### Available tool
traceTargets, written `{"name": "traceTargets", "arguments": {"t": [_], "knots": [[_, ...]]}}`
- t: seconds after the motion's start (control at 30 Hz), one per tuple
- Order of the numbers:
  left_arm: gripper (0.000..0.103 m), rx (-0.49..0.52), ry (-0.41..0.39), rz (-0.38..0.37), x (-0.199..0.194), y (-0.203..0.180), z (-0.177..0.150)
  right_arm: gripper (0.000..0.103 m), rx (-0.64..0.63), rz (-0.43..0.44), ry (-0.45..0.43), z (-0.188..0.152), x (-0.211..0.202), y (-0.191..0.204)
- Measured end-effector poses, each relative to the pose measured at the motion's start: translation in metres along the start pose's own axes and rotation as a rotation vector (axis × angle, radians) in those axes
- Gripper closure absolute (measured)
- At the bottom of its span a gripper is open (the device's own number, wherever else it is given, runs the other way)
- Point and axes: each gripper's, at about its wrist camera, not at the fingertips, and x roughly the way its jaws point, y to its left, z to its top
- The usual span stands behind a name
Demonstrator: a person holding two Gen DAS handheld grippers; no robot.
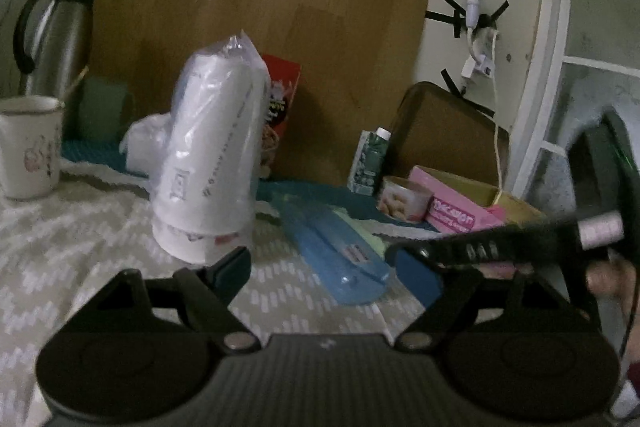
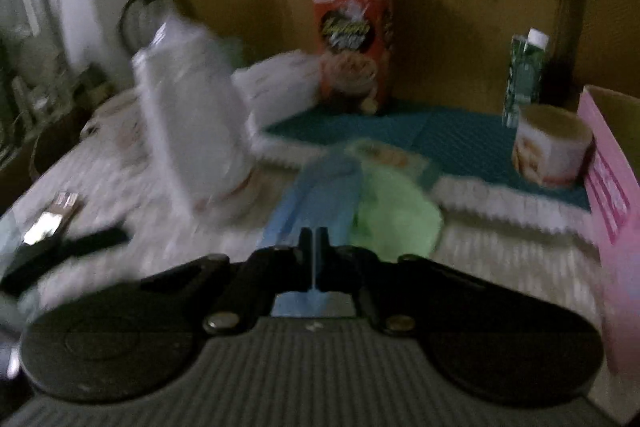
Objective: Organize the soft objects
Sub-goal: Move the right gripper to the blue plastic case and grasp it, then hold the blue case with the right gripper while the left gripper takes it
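While blur smeared the right view, the right tongs point(image 2: 314, 239) pinched the blue packet point(image 2: 320, 187); the left tongs point(image 1: 324, 267) stood spread, holding nothing.

1. The pink box point(image 1: 454, 215) carries pale lettering along its side, too blurred and bent to spell out
2. The red cereal box point(image 2: 352, 39) has a dark round logo with yellow letters that cannot be made out
3. The clear bag of white cups point(image 1: 212, 147) shows a line of small grey print and a square mark, both illegible
4. The green carton point(image 1: 368, 163) has a printed pattern, with no readable word
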Motion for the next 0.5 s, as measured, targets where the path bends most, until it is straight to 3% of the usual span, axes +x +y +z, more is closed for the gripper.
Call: {"name": "traceTargets", "arguments": {"t": [0.07, 0.13, 0.17, 0.2, 0.3, 0.37, 0.5], "knots": [[0.021, -0.031, -0.004, 0.009, 0.0, 0.003, 0.001, 0.092, -0.041, -0.042, -0.023, -0.009, -0.007, 0.004], [0.021, -0.059, -0.012, 0.026, -0.002, 0.006, 0.0, 0.072, -0.067, -0.06, -0.059, -0.012, -0.008, 0.009], [0.021, -0.073, -0.016, 0.029, -0.003, 0.009, 0.0, 0.055, -0.051, -0.048, -0.077, -0.011, -0.008, 0.011], [0.021, -0.084, -0.017, 0.038, -0.004, 0.011, -0.001, 0.047, -0.03, -0.031, -0.096, -0.01, -0.006, 0.012], [0.022, -0.087, -0.003, 0.072, -0.001, 0.013, 0.0, 0.042, -0.043, -0.028, -0.119, -0.005, 0.009, 0.024], [0.022, -0.084, 0.009, 0.106, 0.001, 0.013, 0.0, 0.043, -0.061, -0.031, -0.088, -0.005, 0.026, 0.03], [0.02, -0.06, 0.021, 0.082, 0.002, 0.01, 0.001, 0.047, -0.04, -0.018, -0.07, -0.017, 0.028, 0.018]]}}
